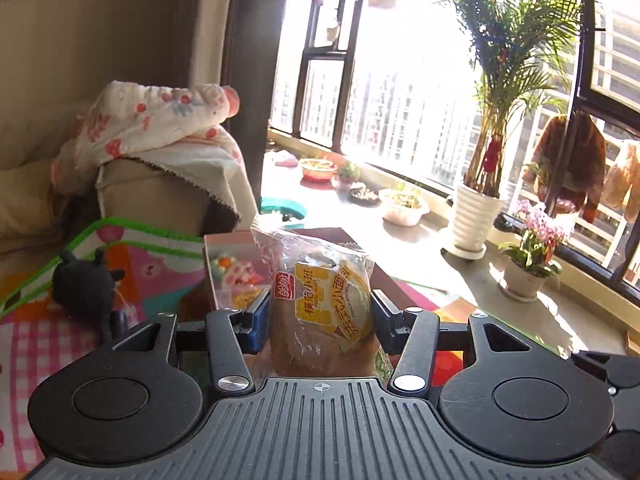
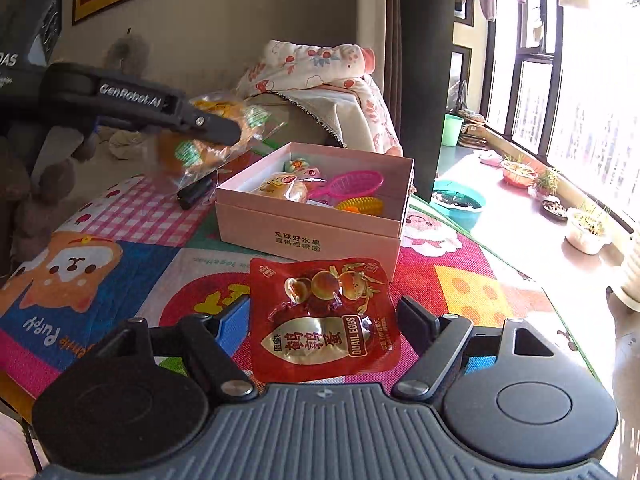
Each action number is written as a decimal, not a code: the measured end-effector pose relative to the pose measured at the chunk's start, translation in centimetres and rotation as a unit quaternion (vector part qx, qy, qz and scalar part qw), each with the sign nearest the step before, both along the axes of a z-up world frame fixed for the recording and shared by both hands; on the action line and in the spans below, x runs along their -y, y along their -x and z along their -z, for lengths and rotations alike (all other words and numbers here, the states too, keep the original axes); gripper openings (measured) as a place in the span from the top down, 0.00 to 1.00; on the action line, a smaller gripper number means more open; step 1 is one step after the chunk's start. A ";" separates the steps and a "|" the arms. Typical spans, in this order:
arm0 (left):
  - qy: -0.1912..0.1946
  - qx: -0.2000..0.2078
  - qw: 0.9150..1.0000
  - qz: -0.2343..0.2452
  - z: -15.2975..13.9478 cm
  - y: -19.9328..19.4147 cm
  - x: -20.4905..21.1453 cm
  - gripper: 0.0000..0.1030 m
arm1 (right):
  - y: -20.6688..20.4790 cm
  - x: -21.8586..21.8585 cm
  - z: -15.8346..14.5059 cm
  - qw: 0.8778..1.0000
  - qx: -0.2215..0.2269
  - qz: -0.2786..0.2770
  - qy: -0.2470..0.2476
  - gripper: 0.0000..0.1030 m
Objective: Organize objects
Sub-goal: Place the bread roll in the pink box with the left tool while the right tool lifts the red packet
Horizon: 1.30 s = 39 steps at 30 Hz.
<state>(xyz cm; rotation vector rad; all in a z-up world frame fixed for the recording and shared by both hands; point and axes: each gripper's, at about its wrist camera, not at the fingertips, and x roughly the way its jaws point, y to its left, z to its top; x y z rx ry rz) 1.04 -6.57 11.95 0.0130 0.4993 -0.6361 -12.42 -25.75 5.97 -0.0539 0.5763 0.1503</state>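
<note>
The left tool (image 1: pixel 320 312) grips a clear-wrapped bread roll with a yellow label (image 1: pixel 320 304), held in the air left of the open pink cardboard box (image 2: pixel 316 216). The right tool (image 2: pixel 324 320) clamps a red foil quail-egg pouch (image 2: pixel 324 320) just in front of that box, above the colourful play mat (image 2: pixel 460 280). Carry each packet over the rim, lower it among the toys inside, then release. Bring one tool in at a time to avoid collision.

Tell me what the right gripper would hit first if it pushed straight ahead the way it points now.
Probably the front wall of the pink cardboard box. The right gripper holds a red foil quail-egg pouch aimed at that wall, so the pouch's top edge would likely touch first. Depth is unclear.
</note>
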 end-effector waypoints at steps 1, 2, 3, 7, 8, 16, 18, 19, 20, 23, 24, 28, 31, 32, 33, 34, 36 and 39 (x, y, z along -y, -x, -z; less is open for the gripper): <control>0.007 -0.003 1.000 0.004 0.0 -1.1 1.0 0.46 | -0.1 0.2 0.2 1.000 -0.002 0.001 -0.002 0.24; 0.018 -0.013 1.000 0.011 0.3 -2.4 2.2 0.46 | 0.0 0.3 0.4 1.000 -0.004 0.004 -0.002 0.24; 0.027 -0.021 0.999 0.015 0.5 -3.4 3.0 0.46 | -0.1 0.5 0.6 1.000 -0.005 0.007 -0.002 0.24; 0.055 -0.048 0.997 0.008 2.4 -6.8 5.3 0.46 | -0.2 1.5 1.4 1.000 -0.013 0.019 -0.008 0.24; 0.056 -0.048 0.997 0.005 3.0 -7.3 5.7 0.46 | -0.3 1.7 1.6 1.000 -0.016 0.021 -0.010 0.24; 0.018 -0.082 0.996 -0.022 7.1 -9.0 6.0 0.44 | -1.3 1.7 3.4 0.998 -0.045 0.023 -0.022 0.24; 0.006 -0.084 0.996 -0.029 7.4 -8.9 5.7 0.43 | -1.4 1.6 3.5 0.998 -0.047 0.022 -0.021 0.24; -0.001 -0.078 0.996 -0.033 7.4 -8.8 5.7 0.43 | -1.5 1.5 3.6 0.998 -0.048 0.022 -0.019 0.24; -0.010 -0.066 0.997 -0.034 7.2 -8.3 5.6 0.43 | -1.5 1.4 3.6 0.998 -0.048 0.022 -0.017 0.24; 0.002 -0.031 0.999 -0.040 6.3 -7.6 5.2 0.45 | -1.6 1.2 3.7 0.998 -0.051 0.022 -0.014 0.24; 0.018 -0.025 0.998 -0.045 6.0 -7.7 5.0 0.45 | -1.6 1.1 3.8 0.998 -0.052 0.023 -0.013 0.24; 0.093 -0.046 0.993 -0.064 5.8 -8.9 4.0 0.45 | -1.8 0.6 4.0 0.998 -0.056 0.019 -0.010 0.24; 0.094 -0.050 0.991 -0.084 6.1 -9.4 3.5 0.45 | -1.7 0.3 4.0 0.998 -0.054 0.019 -0.004 0.24; 0.098 -0.046 0.991 -0.082 5.9 -9.2 3.2 0.46 | -1.6 0.3 4.0 0.998 -0.052 0.019 -0.003 0.24; 0.102 -0.048 0.991 -0.074 5.8 -8.9 2.8 0.46 | -1.5 0.4 4.0 0.998 -0.051 0.020 -0.004 0.24; 0.106 -0.052 0.991 -0.064 5.7 -8.5 2.5 0.46 | -1.5 0.4 4.1 0.998 -0.053 0.021 -0.005 0.24; 0.111 -0.052 0.992 -0.044 5.4 -7.0 1.6 0.46 | -1.7 0.6 4.3 0.998 -0.058 0.025 -0.008 0.24; 0.090 -0.041 0.994 -0.038 5.6 -4.4 -0.1 0.46 | -1.7 0.7 4.2 0.998 -0.055 0.030 -0.006 0.24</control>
